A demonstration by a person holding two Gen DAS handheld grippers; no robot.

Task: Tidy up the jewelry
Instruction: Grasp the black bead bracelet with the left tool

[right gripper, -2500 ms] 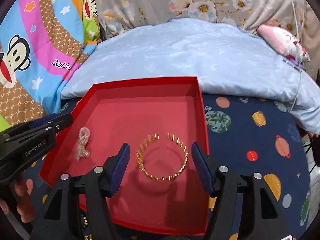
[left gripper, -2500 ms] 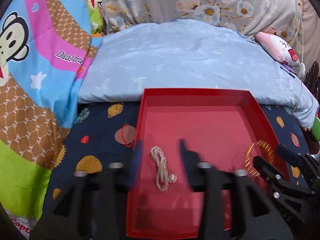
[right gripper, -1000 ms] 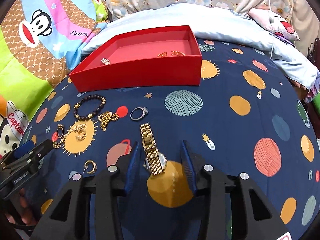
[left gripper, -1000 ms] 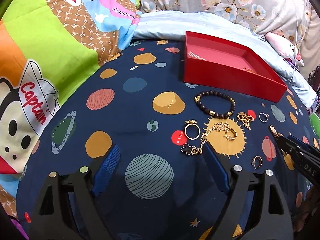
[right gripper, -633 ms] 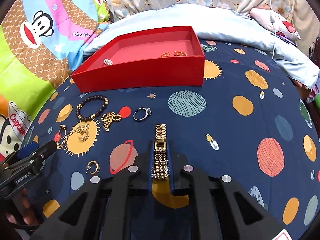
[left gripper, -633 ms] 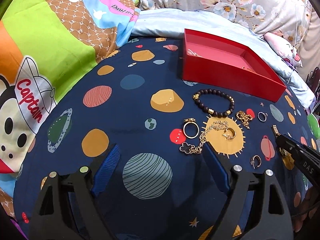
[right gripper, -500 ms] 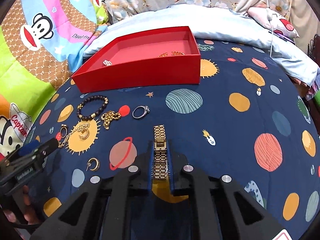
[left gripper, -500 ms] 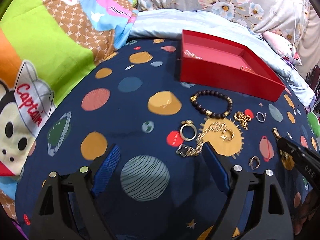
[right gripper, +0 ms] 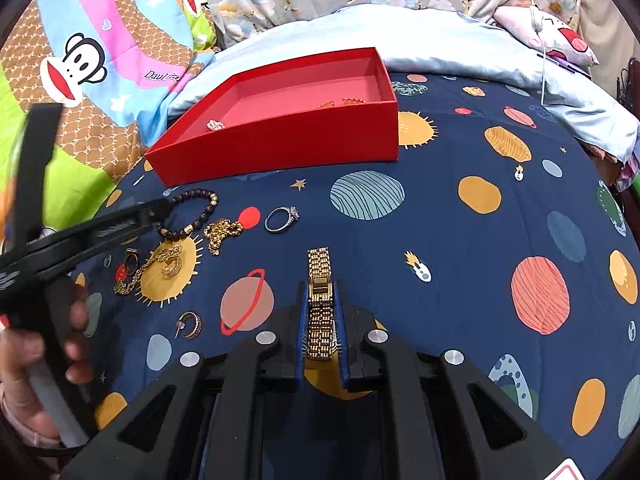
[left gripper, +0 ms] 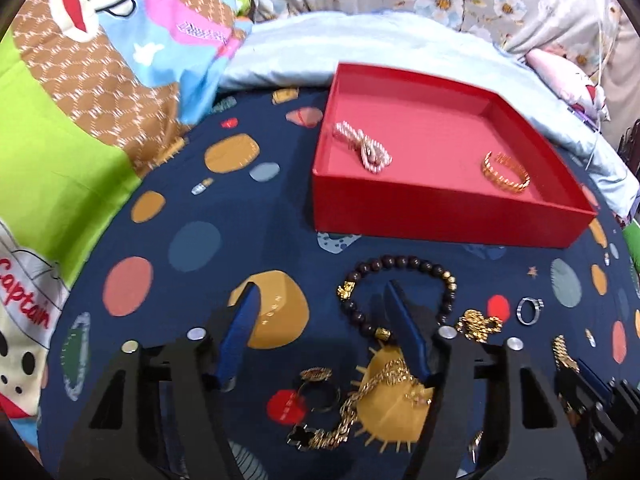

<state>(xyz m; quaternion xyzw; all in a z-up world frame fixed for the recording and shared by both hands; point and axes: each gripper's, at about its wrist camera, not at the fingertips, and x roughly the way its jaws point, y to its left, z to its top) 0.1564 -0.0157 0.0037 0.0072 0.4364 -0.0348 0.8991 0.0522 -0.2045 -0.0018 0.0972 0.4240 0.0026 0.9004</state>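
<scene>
Right gripper [right gripper: 320, 300] pinches the gold watch [right gripper: 319, 280]; left gripper [left gripper: 320, 308], half-spread and closing, straddles the bead bracelet [left gripper: 400, 288] below the red box [left gripper: 440, 216]. Next: grip the bracelet, carry both into the box.

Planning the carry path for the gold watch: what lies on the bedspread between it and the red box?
Only bare bedspread, by the right wrist view; gold watch, red box. The silver ring lies just left of that line.

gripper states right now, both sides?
Left gripper: open, jaws have just been closing in, one finger inside the dark bead bracelet, nothing gripped.
Right gripper: shut on the gold watch.
</scene>
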